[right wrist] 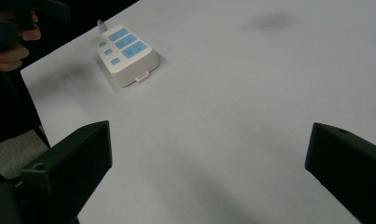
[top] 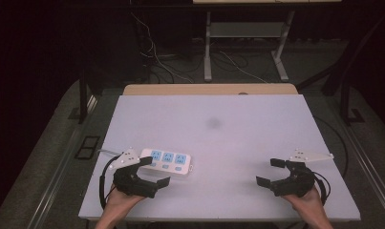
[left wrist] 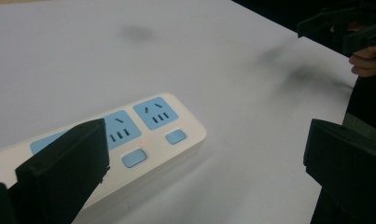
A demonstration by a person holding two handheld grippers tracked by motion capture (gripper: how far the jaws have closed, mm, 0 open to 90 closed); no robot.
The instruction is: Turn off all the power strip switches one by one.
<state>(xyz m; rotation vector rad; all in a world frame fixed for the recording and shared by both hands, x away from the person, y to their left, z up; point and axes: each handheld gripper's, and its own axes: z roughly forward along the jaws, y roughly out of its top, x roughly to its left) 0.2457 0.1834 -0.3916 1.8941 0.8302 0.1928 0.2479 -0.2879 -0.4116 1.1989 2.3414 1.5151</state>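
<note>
A white plastic power strip with three pale-blue sockets and small blue buttons [top: 167, 161] lies flat on the white table top [top: 228, 143], toward the near left. The left gripper [top: 155, 171], black w/ a grey three-cornered plate on top, sits just beside the strip's near-left end – jaws spread wide, nothing between them. In the left gripper view one jaw overlaps the strip's near end, the other stands well off to the side over bare table; can't tell whether the first jaw touches the casing. The strip [left wrist: 143, 140] shows tiny red lights next to its buttons.

The right gripper [top: 270, 171] is at the near right, well apart from the strip – jaws also wide, empty. From the right gripper view the strip [right wrist: 126, 53] lies far off. A faint dark smudge [top: 213, 123] marks the table's middle.
</note>
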